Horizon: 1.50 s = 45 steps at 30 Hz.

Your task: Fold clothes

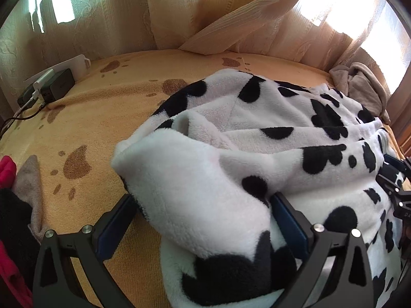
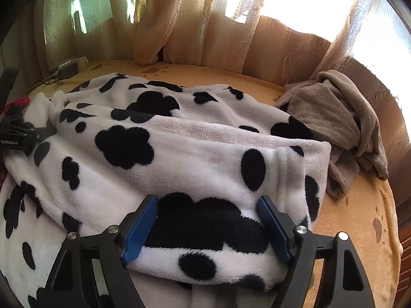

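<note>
Two hand-held grippers each have thick fleece between their blue-padded fingers, one at either end of the same garment. The left gripper [image 1: 203,220] has its jaws spread wide around a bulky roll of white fleece with black cow patches; the pads press against the sides of the roll, so it appears to be gripping it. The right gripper [image 2: 208,220] likewise stands wide with a doubled layer of the same cow-print garment [image 2: 179,154] filling the gap between its pads, apparently clamped on the folded edge. Holding both ends at once probably keeps the heavy, slippery fleece level, so the upper layer can be carried over the lower one without bunching.

The garment lies across the middle of a bed covered by an orange blanket with brown paw prints [image 1: 97,118]. One fold looks already made: a top layer sits on a wider layer spread beneath it, with a soft ridge running across.

Further out, a crumpled grey-brown garment [image 2: 341,123] lies just beside the fleece on the right-hand side, probably waiting its turn. On the left side lie a grey cloth [image 1: 30,179] and a bit of red fabric [image 1: 7,169]. A dark charger block with a white plug [image 1: 51,87] rests at the far edge, near pale curtains [image 1: 231,12] lit by sun.
</note>
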Each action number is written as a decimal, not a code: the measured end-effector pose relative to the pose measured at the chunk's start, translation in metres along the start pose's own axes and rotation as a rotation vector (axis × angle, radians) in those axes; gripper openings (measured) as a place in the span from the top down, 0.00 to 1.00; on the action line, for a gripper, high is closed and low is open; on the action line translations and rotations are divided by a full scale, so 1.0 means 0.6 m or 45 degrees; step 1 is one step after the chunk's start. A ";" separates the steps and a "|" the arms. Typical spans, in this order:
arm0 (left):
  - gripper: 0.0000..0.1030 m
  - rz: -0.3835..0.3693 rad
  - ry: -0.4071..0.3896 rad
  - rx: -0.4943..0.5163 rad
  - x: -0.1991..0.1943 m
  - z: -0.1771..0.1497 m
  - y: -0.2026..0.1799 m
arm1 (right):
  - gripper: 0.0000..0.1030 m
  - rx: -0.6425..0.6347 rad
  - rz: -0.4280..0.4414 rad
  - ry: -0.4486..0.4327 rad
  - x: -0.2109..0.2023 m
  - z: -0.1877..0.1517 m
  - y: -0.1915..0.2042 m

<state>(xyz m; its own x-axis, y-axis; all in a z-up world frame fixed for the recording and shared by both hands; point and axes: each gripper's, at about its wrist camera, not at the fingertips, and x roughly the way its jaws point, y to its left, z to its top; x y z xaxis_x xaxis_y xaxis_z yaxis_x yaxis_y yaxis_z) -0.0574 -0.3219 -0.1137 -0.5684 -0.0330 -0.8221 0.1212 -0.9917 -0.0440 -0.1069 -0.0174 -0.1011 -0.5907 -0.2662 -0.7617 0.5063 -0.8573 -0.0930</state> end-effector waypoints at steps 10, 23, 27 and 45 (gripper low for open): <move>0.00 0.044 -0.053 0.042 -0.125 -0.091 0.044 | 0.20 0.109 0.032 -0.086 -0.091 -0.010 -0.016; 0.00 0.123 -0.023 -0.011 -0.096 -0.127 0.044 | 0.20 -0.116 0.338 -0.139 -0.098 0.100 0.140; 0.00 0.100 -0.010 -0.111 -0.079 -0.120 0.070 | 0.20 -0.129 0.838 -0.041 -0.063 0.186 0.203; 0.00 0.017 -0.056 -0.074 -0.085 -0.132 0.074 | 0.22 -0.313 1.013 0.603 0.148 0.305 0.452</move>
<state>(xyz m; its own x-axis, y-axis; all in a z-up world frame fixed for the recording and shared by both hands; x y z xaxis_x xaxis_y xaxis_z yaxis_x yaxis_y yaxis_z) 0.0414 -0.3544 -0.1187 -0.6017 -0.0533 -0.7970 0.1758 -0.9821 -0.0670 -0.1368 -0.3541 -0.0768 0.2713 -0.4787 -0.8350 0.7993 -0.3712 0.4725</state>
